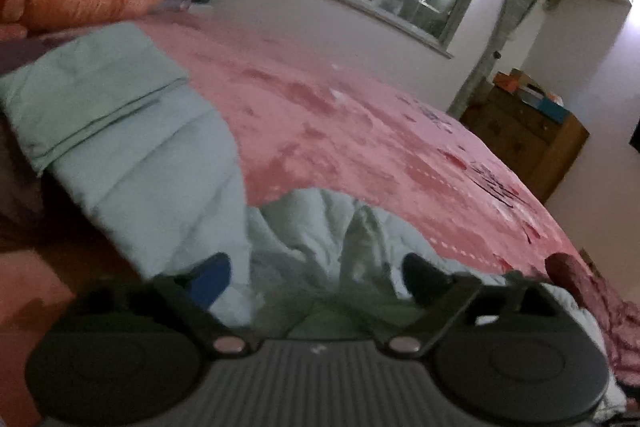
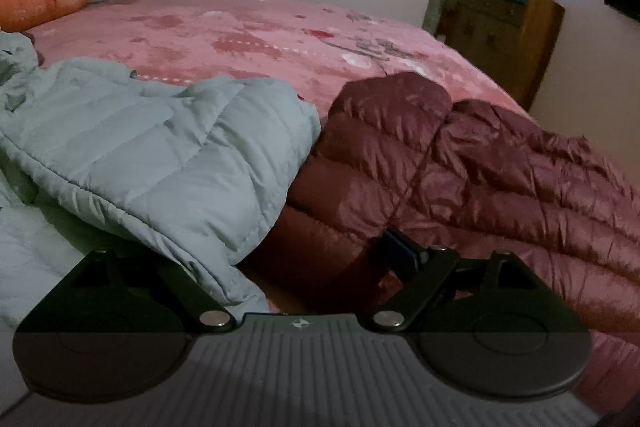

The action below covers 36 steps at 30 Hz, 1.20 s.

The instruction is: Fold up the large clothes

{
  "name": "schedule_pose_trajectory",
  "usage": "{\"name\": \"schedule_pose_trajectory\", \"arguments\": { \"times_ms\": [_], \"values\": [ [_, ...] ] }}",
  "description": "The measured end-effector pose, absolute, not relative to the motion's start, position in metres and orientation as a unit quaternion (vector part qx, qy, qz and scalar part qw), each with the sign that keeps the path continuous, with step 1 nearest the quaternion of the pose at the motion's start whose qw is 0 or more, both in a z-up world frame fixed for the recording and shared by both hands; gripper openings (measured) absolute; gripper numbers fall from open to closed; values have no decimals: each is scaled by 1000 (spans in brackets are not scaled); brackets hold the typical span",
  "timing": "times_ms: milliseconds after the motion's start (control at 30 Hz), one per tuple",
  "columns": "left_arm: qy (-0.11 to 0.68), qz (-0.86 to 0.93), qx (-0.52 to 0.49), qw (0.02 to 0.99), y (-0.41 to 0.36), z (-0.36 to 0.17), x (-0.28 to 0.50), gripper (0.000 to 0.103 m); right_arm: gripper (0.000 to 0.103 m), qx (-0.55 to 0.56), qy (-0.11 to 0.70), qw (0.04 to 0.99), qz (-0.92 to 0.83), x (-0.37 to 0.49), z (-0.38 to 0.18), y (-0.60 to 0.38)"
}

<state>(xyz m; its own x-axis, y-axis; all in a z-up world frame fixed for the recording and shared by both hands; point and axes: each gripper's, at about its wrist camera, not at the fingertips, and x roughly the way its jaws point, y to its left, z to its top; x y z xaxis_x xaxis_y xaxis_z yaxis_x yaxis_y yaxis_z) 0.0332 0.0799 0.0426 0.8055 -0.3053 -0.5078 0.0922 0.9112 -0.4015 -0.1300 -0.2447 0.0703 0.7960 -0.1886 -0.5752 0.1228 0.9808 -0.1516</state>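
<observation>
I see a pale blue puffer jacket (image 2: 160,147) lying partly over a maroon puffer jacket (image 2: 480,179) on the pink bed (image 2: 260,35); my right hand-held gripper (image 2: 280,267) is low beside both, its left finger hidden.

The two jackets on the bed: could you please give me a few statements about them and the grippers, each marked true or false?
1. The light blue jacket overlaps part of the maroon jacket. True.
2. The left gripper has its fingers spread apart over light blue fabric. True.
3. Both jackets lie on a green bedspread. False: the bedspread is pink.
4. The maroon jacket is smooth and unquilted. False: it is puffy, with stitched horizontal channels.
5. The right gripper plainly shows both fingers. False: the light blue jacket covers its left finger; only the right one shows.
</observation>
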Motion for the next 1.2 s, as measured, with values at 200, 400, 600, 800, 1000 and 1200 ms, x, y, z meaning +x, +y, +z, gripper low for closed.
{"name": "schedule_pose_trajectory", "arguments": {
  "times_ms": [200, 400, 600, 800, 1000, 1200],
  "values": [
    [255, -111, -153, 948, 83, 60, -3, 89, 103, -32, 324, 943, -71, -146, 75, -245],
    [200, -160, -71, 964, 54, 82, -46, 88, 103, -8, 348, 936, -46, -172, 76, -243],
    [195, -267, -35, 943, 11, 80, -50, 82, 103, 44, 335, 941, -8, -194, 87, -239],
    [270, -255, 1, 929, -8, 39, -33, 60, 103, 73, 282, 957, 6, -182, 99, -227],
    [282, -222, 11, 933, -6, 23, -18, 60, 82, 77, 252, 964, 25, -141, 102, -217],
    [295, -200, 16, 934, -10, 10, -1, 59, 61, 43, 294, 955, 10, -91, 72, -205]
  ]
}}
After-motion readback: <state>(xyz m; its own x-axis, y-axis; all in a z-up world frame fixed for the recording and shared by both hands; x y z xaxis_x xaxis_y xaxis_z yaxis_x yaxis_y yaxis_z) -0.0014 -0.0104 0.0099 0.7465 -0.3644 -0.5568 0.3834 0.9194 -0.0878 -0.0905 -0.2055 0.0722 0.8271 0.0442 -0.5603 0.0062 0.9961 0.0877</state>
